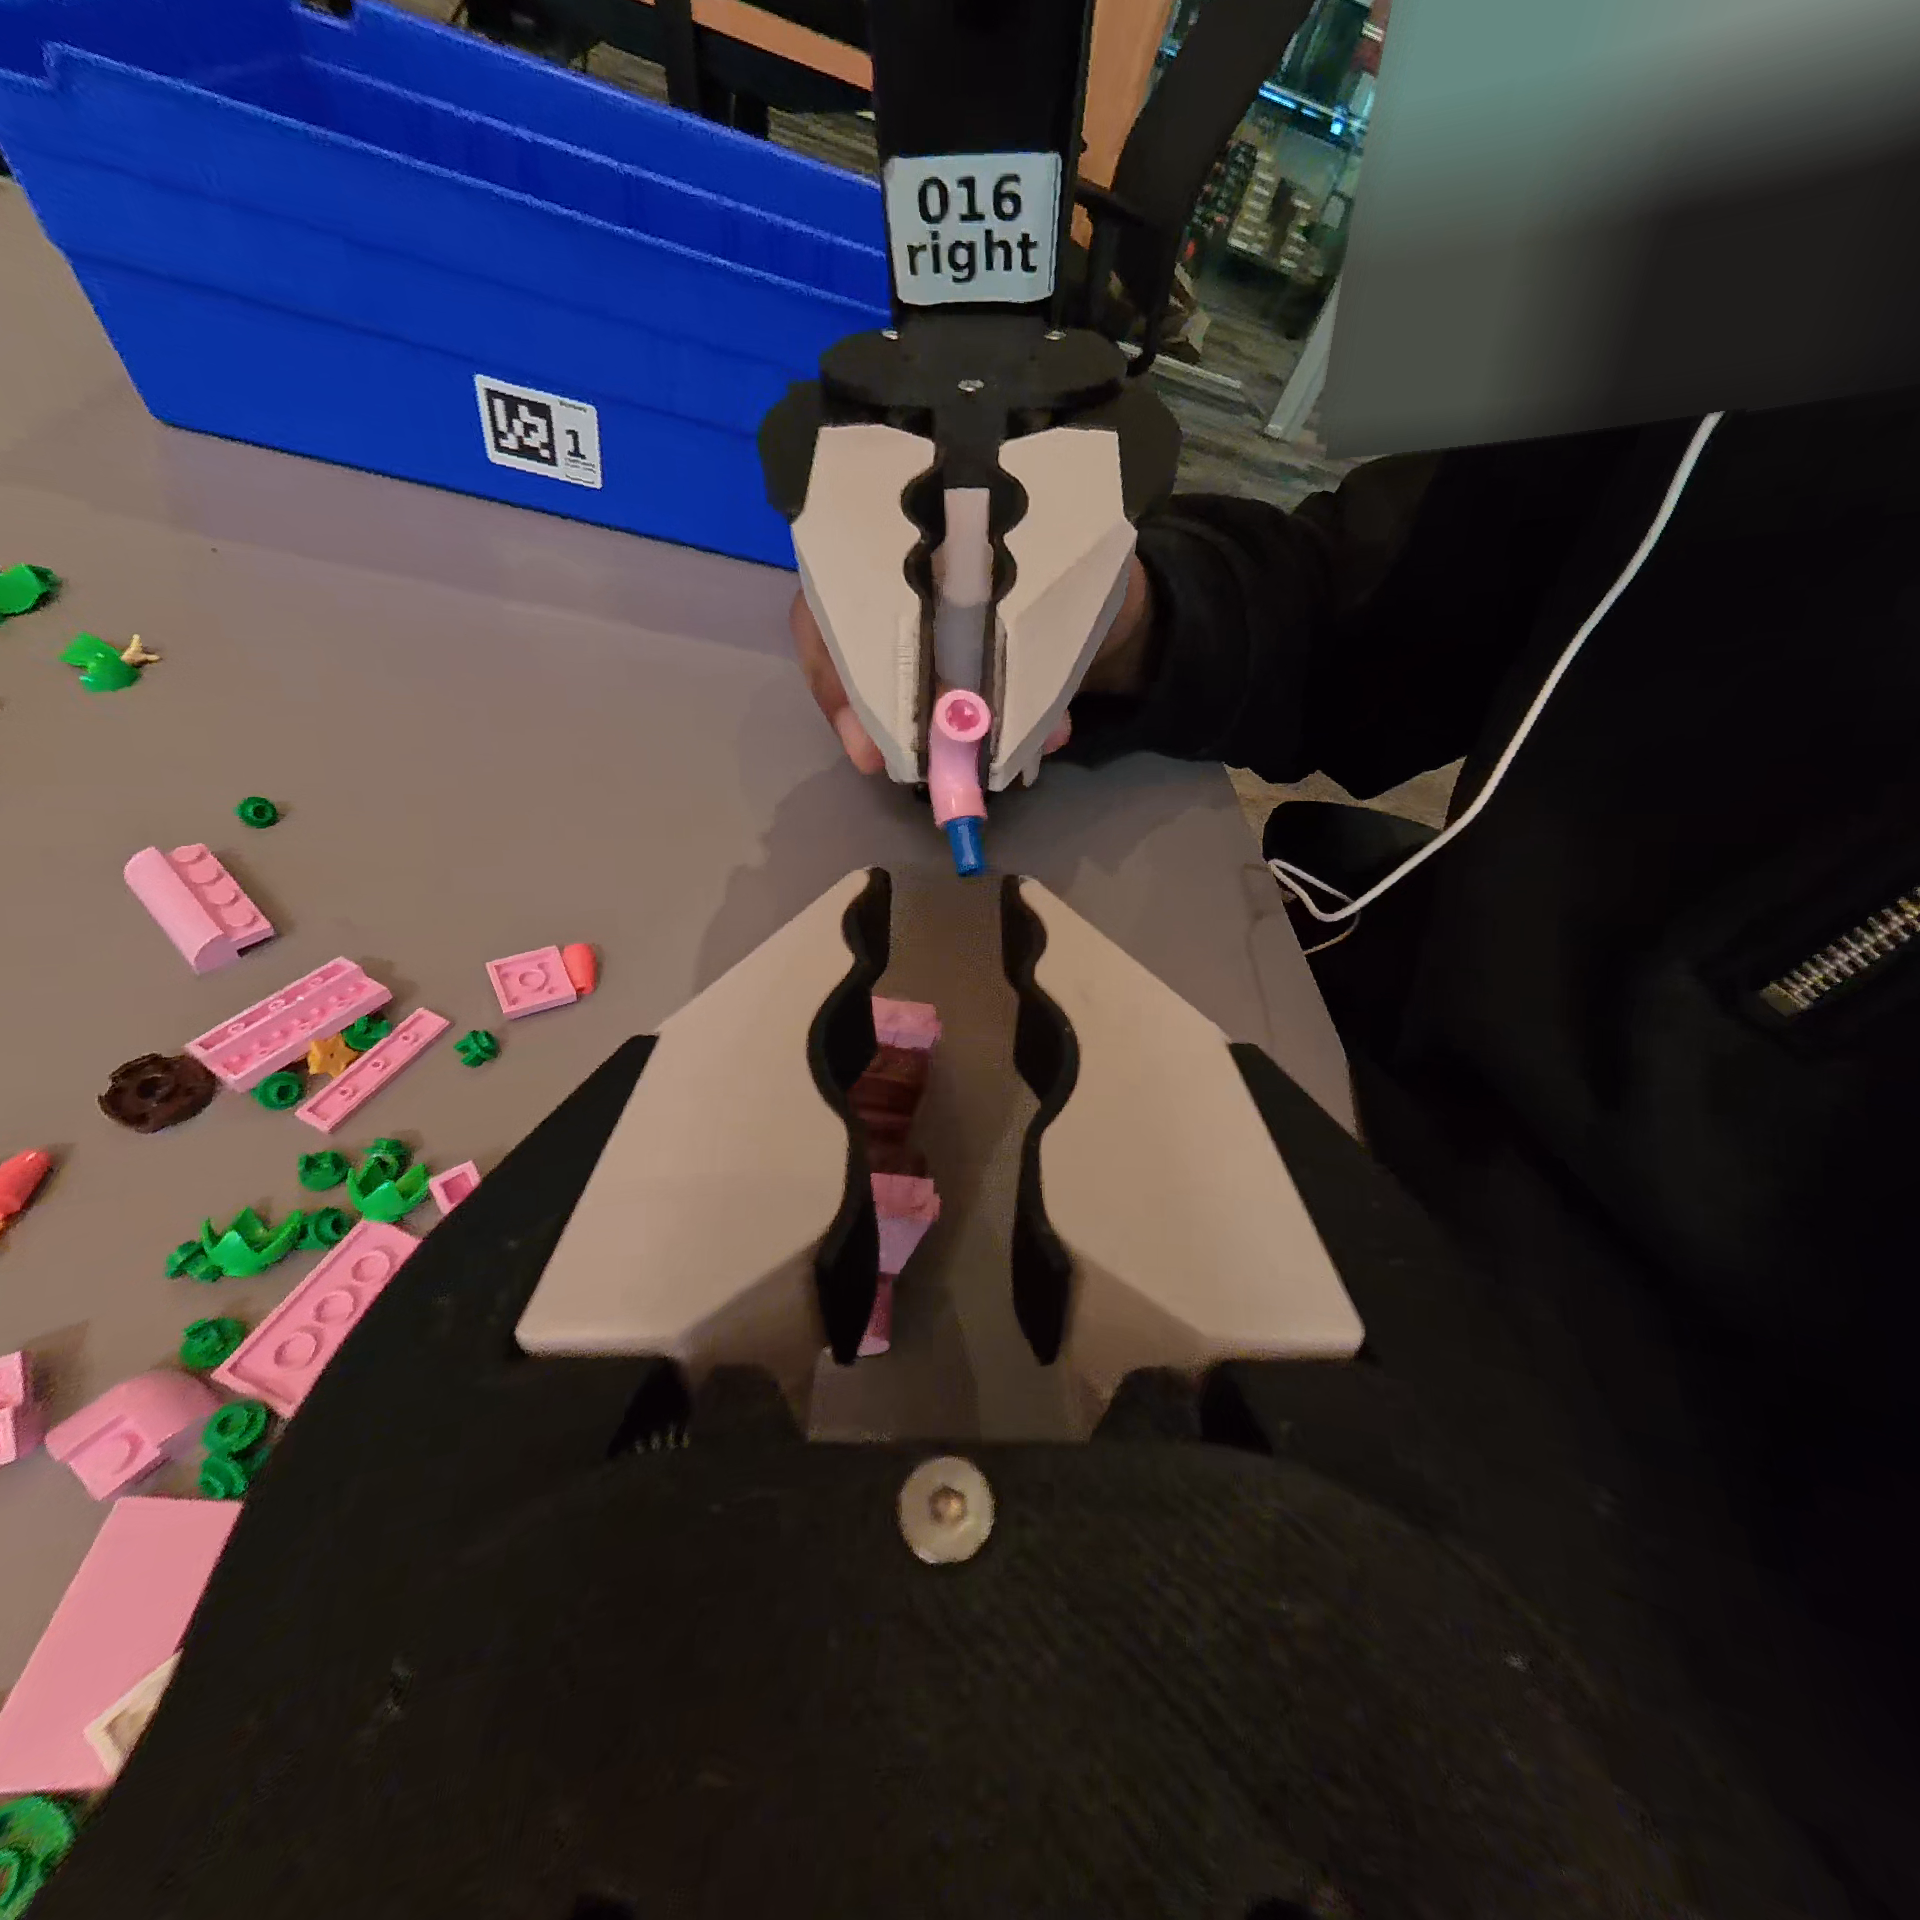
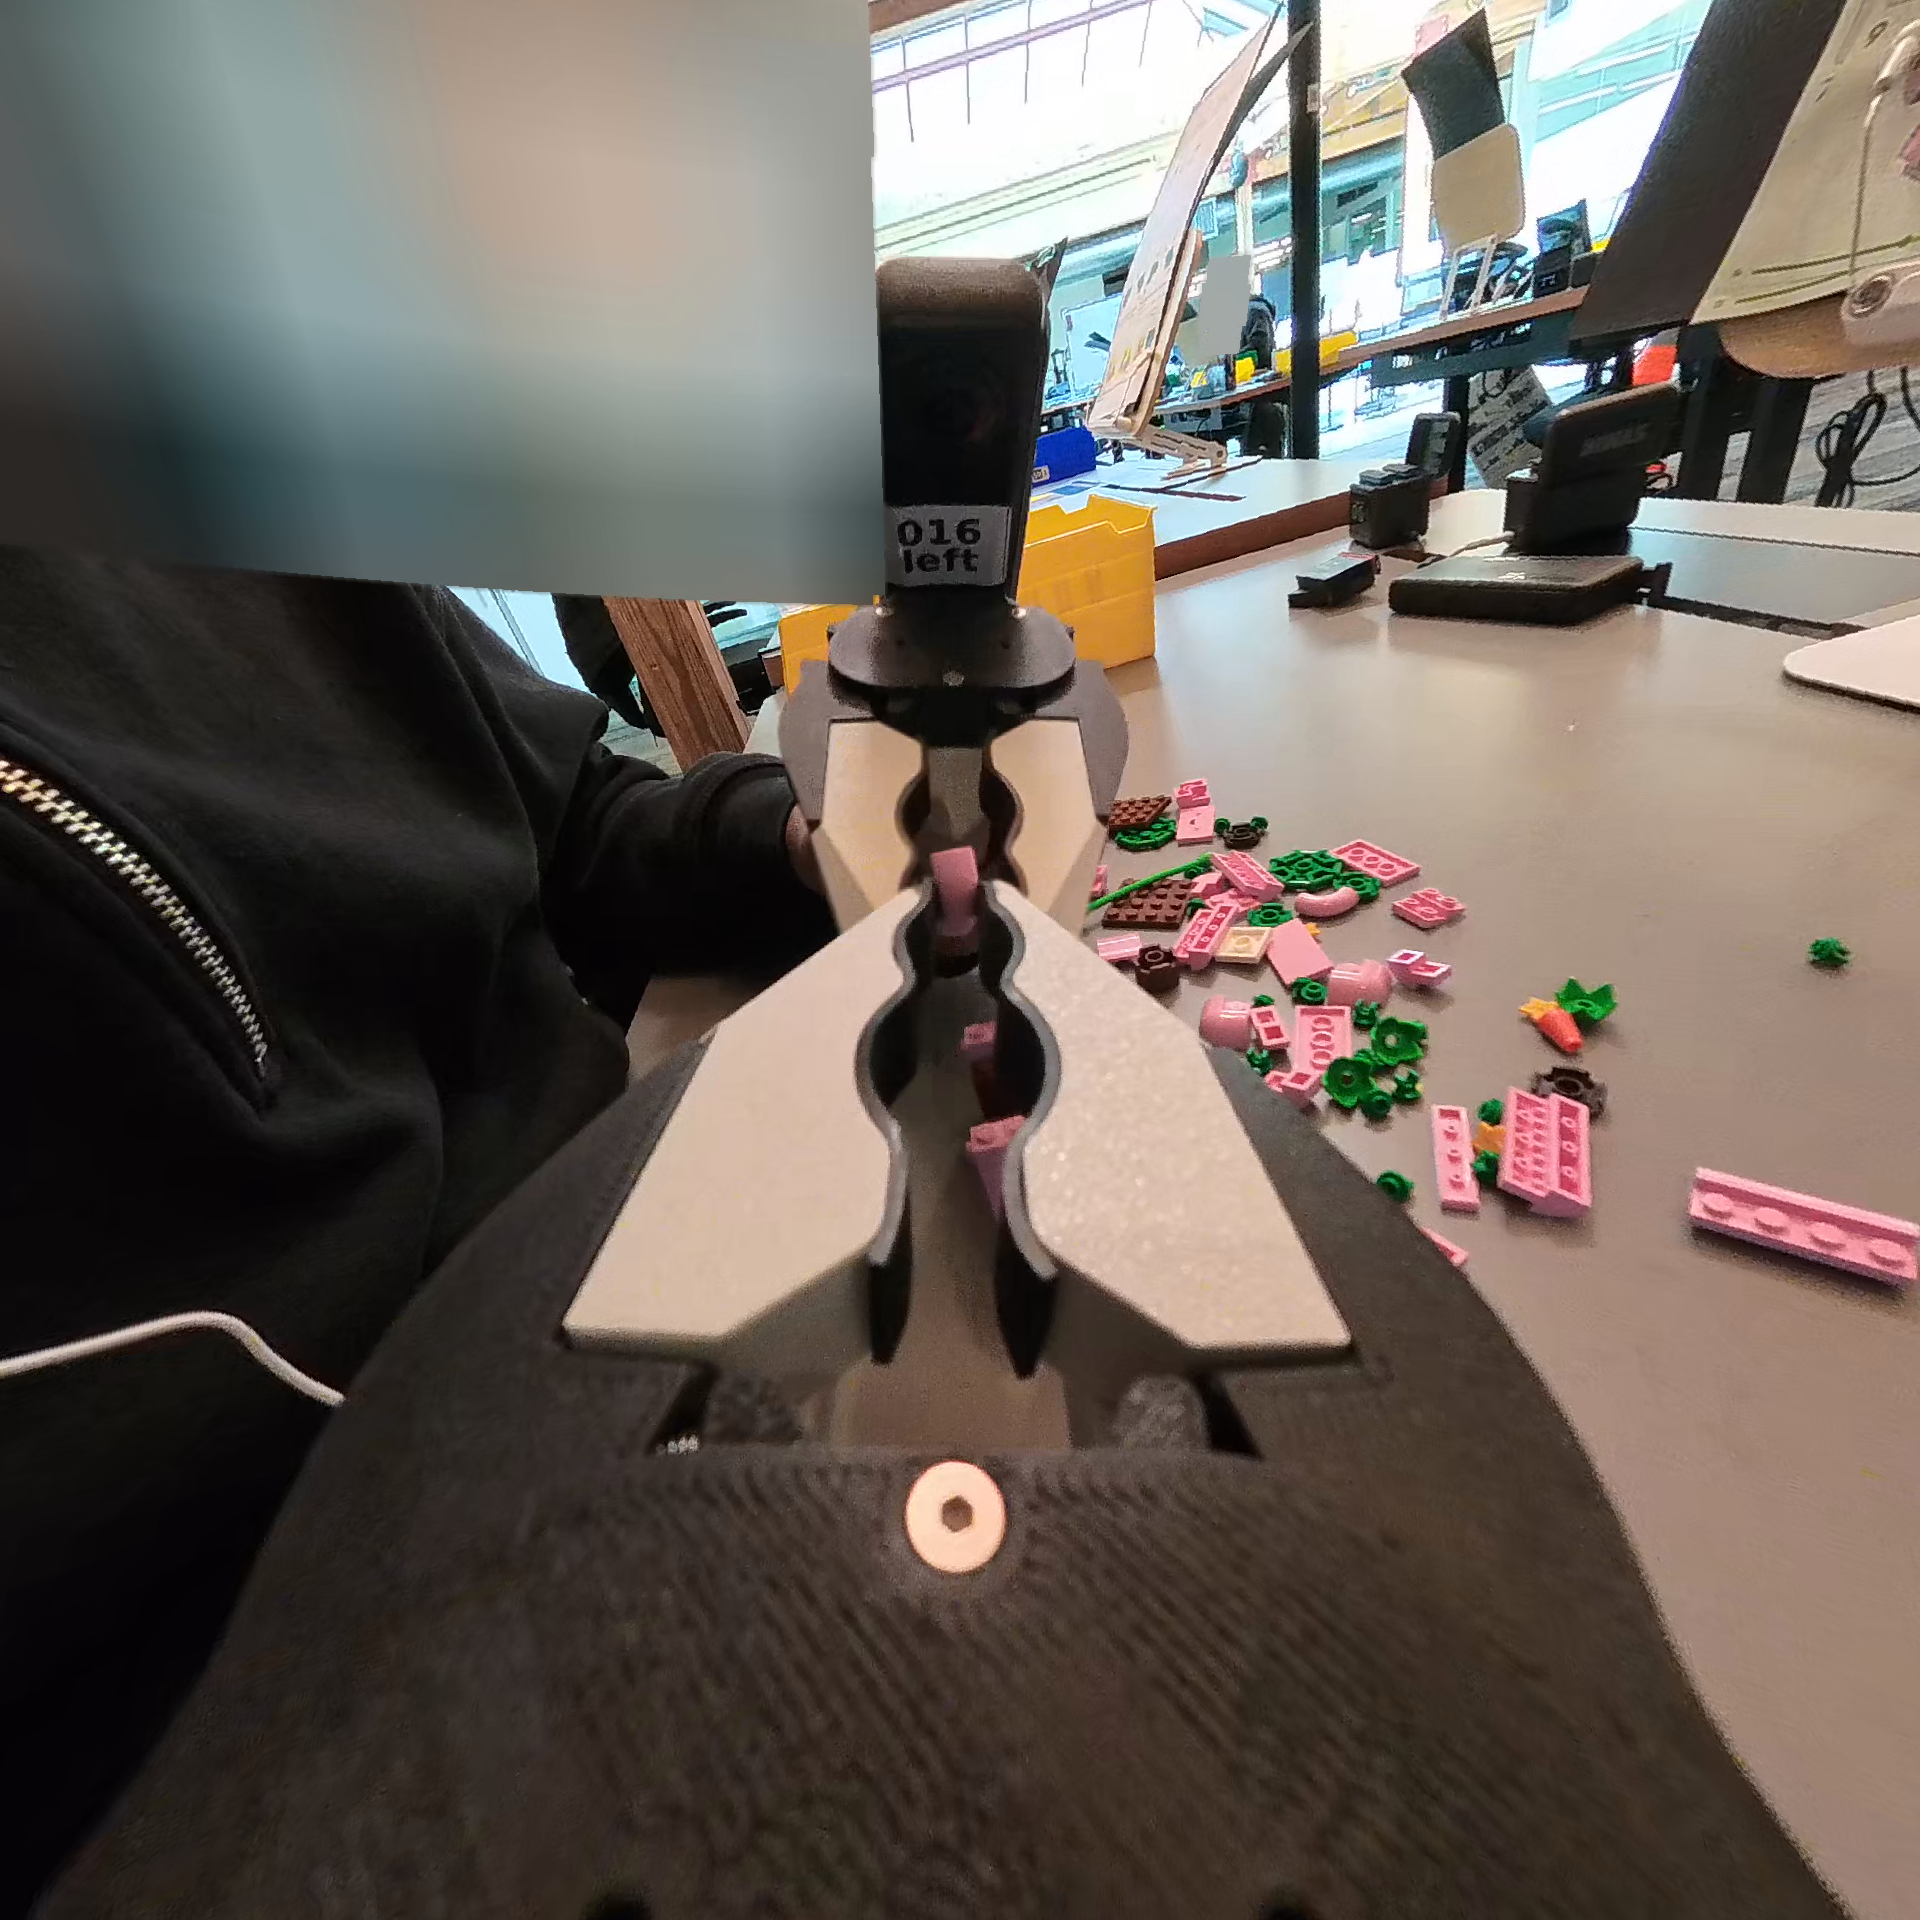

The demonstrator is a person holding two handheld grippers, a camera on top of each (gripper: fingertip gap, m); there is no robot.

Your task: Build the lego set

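Note:
My right gripper (image 1: 961, 774) is shut on a small pink elbow piece (image 1: 956, 753) with a blue tip (image 1: 966, 847), held just above the grey table (image 1: 623, 675). My left gripper (image 1: 945, 883) faces it, tips a short gap from the blue tip. A pink and brown brick assembly (image 1: 896, 1101) sits between the left fingers, against the left one. In the right wrist view the elbow piece (image 2: 951, 883) sits at my right gripper's tips (image 2: 956, 899), with the left gripper (image 2: 951, 800) right behind. Pink and brown bits (image 2: 989, 1132) show in the right gripper's gap; whether they are held is unclear.
Loose pink plates (image 1: 286, 1018), green leaf pieces (image 1: 249, 1236) and a brown round piece (image 1: 156, 1091) lie scattered to the left. A blue bin (image 1: 416, 260) stands behind them. The table edge (image 1: 1283, 935) and a person in a black jacket (image 1: 1558, 831) are at the right. A yellow bin (image 2: 1091, 582) stands beyond. Only a small space, under 4 cm, lies between the two pairs of fingers.

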